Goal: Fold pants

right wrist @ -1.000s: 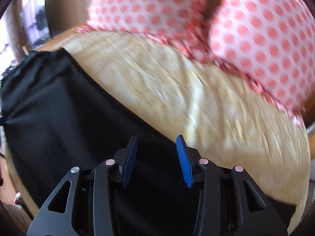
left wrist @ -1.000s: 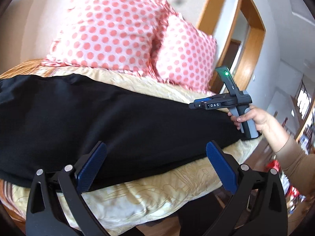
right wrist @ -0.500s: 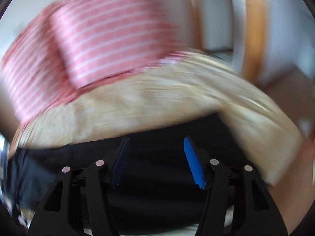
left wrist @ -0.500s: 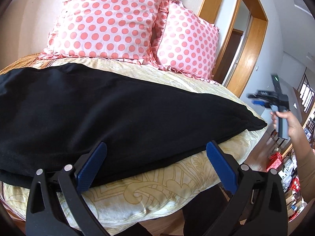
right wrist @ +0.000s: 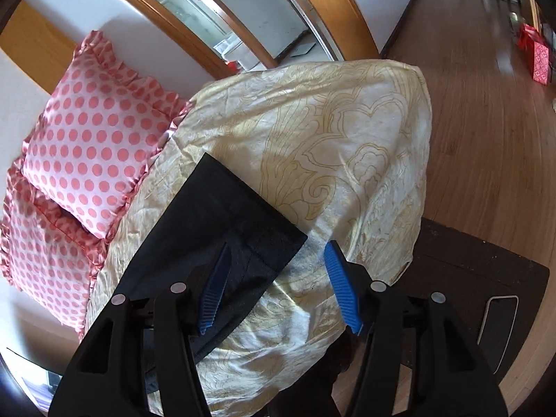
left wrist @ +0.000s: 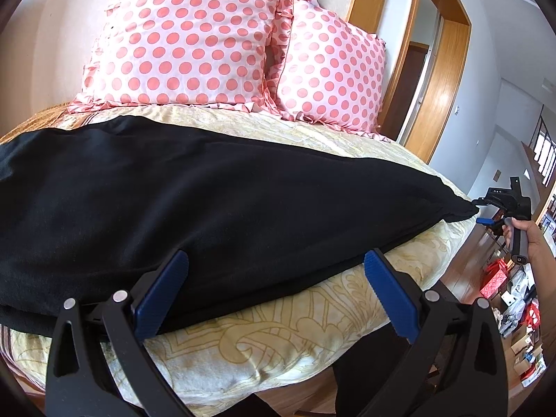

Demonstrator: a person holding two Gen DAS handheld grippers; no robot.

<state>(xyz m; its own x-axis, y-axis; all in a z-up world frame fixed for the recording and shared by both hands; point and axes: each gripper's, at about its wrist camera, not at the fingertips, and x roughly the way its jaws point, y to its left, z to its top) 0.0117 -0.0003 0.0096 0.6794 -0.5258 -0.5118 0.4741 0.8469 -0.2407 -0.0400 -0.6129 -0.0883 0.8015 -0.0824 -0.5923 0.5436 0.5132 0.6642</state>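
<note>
Black pants (left wrist: 215, 201) lie lengthwise across the yellow bed cover (left wrist: 278, 340), legs stacked, cuffs to the right. My left gripper (left wrist: 274, 299) is open and empty, hovering over the near edge of the pants. My right gripper (right wrist: 278, 288) is open, its jaws straddling the corner of the pant cuffs (right wrist: 243, 222) without gripping. In the left wrist view the right gripper (left wrist: 486, 210) sits at the cuff tip, held by a hand.
Two pink polka-dot pillows (left wrist: 194, 38) lean against the wall at the bed head. A wooden door frame (left wrist: 410, 52) stands to the right. Wooden floor (right wrist: 486, 121) and a dark mat (right wrist: 469, 278) lie beyond the bed end, with red bags (right wrist: 538, 55) farther off.
The right gripper left the middle of the pants, swung out past the bed end and now sits open at the cuff corner. The left gripper stayed open and pulled back slightly.
</note>
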